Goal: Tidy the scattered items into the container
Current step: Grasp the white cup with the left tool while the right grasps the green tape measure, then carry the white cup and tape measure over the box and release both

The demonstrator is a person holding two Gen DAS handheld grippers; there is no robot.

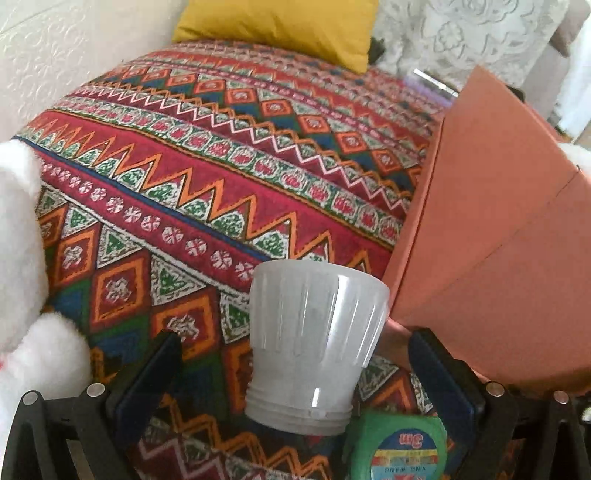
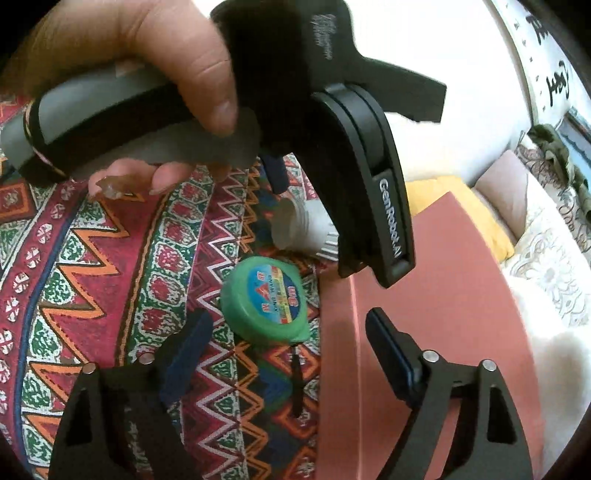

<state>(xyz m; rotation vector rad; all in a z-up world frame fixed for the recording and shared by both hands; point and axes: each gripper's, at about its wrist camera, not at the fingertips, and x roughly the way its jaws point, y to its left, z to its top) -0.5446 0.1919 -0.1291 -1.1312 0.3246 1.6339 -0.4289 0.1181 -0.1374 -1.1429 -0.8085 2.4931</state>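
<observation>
The left gripper (image 1: 295,373) has its two dark blue fingers (image 1: 147,380) wide apart, and between them stands a translucent white plastic cup (image 1: 314,343), upside down and a little tilted, with its threaded mouth on the patterned cloth (image 1: 207,184). The cup touches neither finger in this view; a clear gap shows on each side. Just at the near right of the cup lies a green tape measure (image 1: 399,446), round, with a colourful label marked "3m", close against the inner side of the right finger. To the right of the cup rises the salmon-pink container (image 1: 498,221), a box with a smooth wall, its near corner almost touching the cup. Far behind, a yellow pillow (image 1: 288,26) rests on the cloth, and something white and fluffy (image 1: 18,240) fills the left edge. In the right wrist view, the right gripper (image 2: 291,339) also holds its fingers (image 2: 188,347) apart and grips nothing; the tape measure (image 2: 266,299) lies just beyond them, nearer to the left finger, and its dark strap runs back between the two fingers. The right finger hangs over the pink container (image 2: 461,277). A hand (image 2: 129,48) holds the handle of the left gripper (image 2: 306,206), and the white cup (image 2: 303,229) shows partly behind this tool.
</observation>
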